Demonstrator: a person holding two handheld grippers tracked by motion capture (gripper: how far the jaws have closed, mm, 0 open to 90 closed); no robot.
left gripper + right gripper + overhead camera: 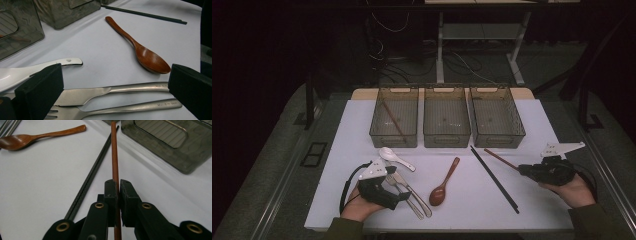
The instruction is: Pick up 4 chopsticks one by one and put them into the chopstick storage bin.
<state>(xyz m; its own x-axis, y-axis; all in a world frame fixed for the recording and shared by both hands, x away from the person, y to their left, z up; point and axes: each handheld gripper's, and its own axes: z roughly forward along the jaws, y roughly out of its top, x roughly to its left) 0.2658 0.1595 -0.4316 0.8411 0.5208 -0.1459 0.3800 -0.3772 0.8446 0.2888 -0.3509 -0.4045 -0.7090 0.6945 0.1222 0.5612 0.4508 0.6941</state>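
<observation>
My right gripper [523,170] [116,185] is shut on a brown wooden chopstick [500,159] [114,152], which points away toward the right-hand bin [497,119]. Black chopsticks [494,179] [92,175] lie on the table just to its left. A wooden spoon [443,184] [140,48] [35,137] rests mid-table. My left gripper [401,195] [112,92] stands open over a steel knife [110,91] and fork [120,108] at the front left [412,192]. A white ceramic spoon [395,157] [32,71] lies beside them.
Three clear bins stand in a row at the back of the white table [337,165]; the left bin [393,119] holds one brown chopstick [393,121], the middle bin [446,119] looks bare. Bare table lies between the spoon and the black chopsticks.
</observation>
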